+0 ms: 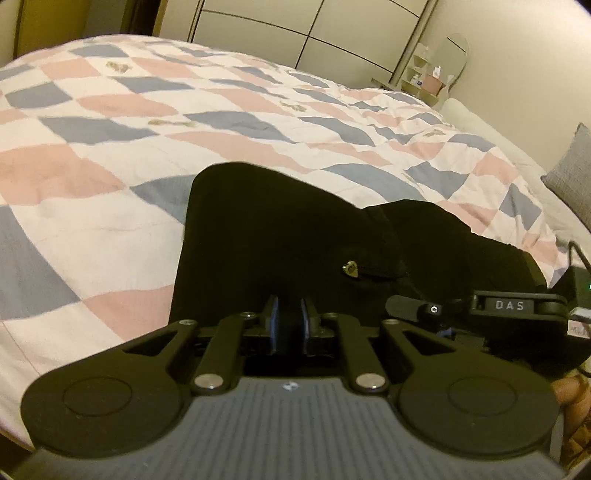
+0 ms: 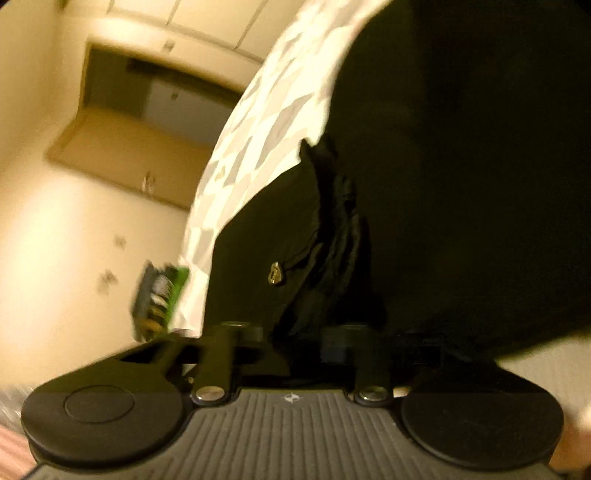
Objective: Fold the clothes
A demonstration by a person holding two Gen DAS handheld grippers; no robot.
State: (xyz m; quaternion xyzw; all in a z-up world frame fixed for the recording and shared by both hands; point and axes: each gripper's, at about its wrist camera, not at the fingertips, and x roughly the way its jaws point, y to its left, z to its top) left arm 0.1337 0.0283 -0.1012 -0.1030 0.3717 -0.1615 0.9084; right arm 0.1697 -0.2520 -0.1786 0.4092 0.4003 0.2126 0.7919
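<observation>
The left wrist view takes in the whole bed [image 1: 110,206], its quilt [image 1: 229,92] checked in pink, blue and white, with pale wardrobe doors [image 1: 288,26] behind and a small shelf of toiletries [image 1: 428,79] beside a grey cushion [image 1: 572,173] at the far right. The right wrist view is blurred and steeply tilted; it shows only a strip of the quilt [image 2: 258,122], a cream wall with a dark recess [image 2: 147,110], and a green packet [image 2: 159,295] at the bed's edge, which the other view does not show.

The black garment [image 1: 280,236] lies on the near part of the bed, spread towards the right, with a fold running across it and a small gold zip pull [image 1: 349,267] near its middle. In the right wrist view the same garment [image 2: 461,166] fills the right half of the picture, bunched into ridges beside the zip pull [image 2: 275,274].

The left hand-held gripper [image 1: 290,314] is clenched on the garment's near edge, black cloth filling the narrow gap between its blue pads [image 1: 273,317]. The right hand-held gripper [image 1: 413,312] reaches in from the right in that view, low over the garment; in its own view [image 2: 295,343] the jaws stand close together with dark fabric bunched between them, though blur hides the pads, so it appears clenched on the cloth.
</observation>
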